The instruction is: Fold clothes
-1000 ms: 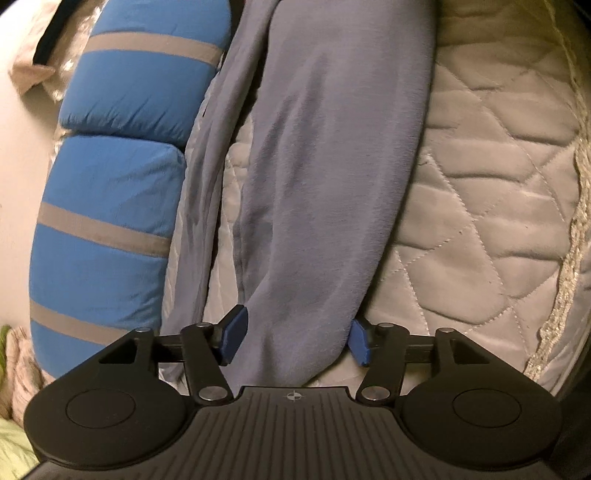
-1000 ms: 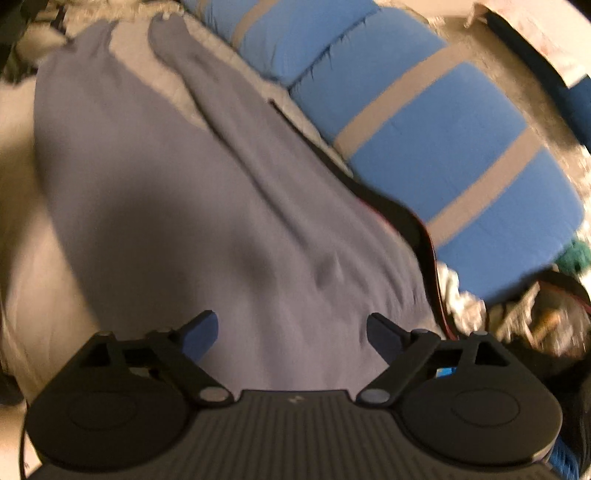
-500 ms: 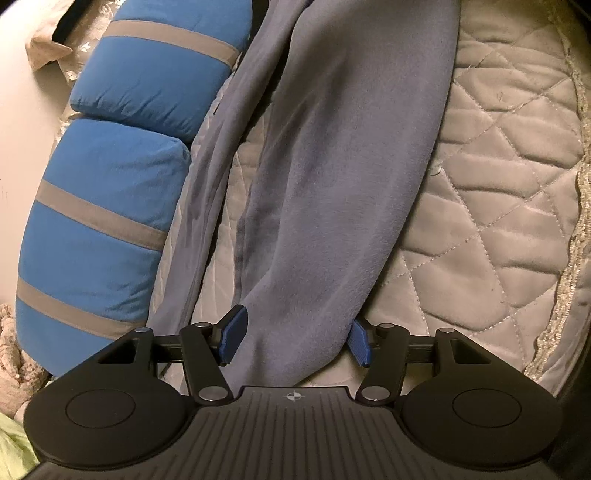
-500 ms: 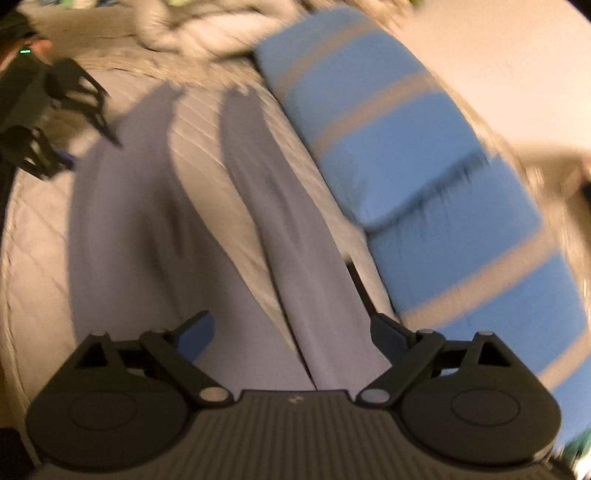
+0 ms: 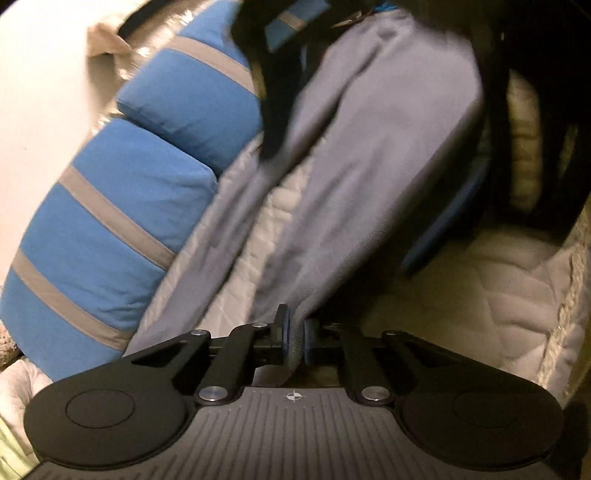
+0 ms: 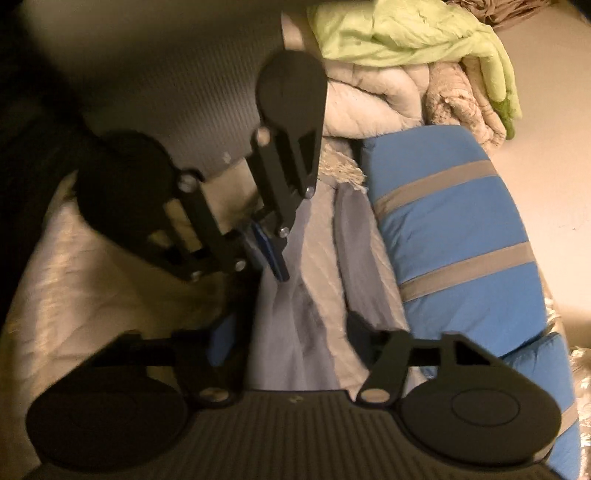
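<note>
Your left hand-held gripper (image 5: 294, 338) has just clamped shut on the grey trousers' (image 5: 369, 155) leg on the bed (image 5: 480, 295); your right hand-held gripper (image 6: 288, 339), arriving alongside, is closing around the other leg, ready to fold.

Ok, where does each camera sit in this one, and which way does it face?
Left wrist: on the left hand-held gripper, looking along the grey garment it pinches, striped cushions to its left; dark blurred shapes at the top, no hand.
Right wrist: on the right hand-held gripper, jaws closing either side of the garment, facing the left hand-held gripper and green cloth; no hand.
Shared: garment, cushions, quilt, left gripper.
</note>
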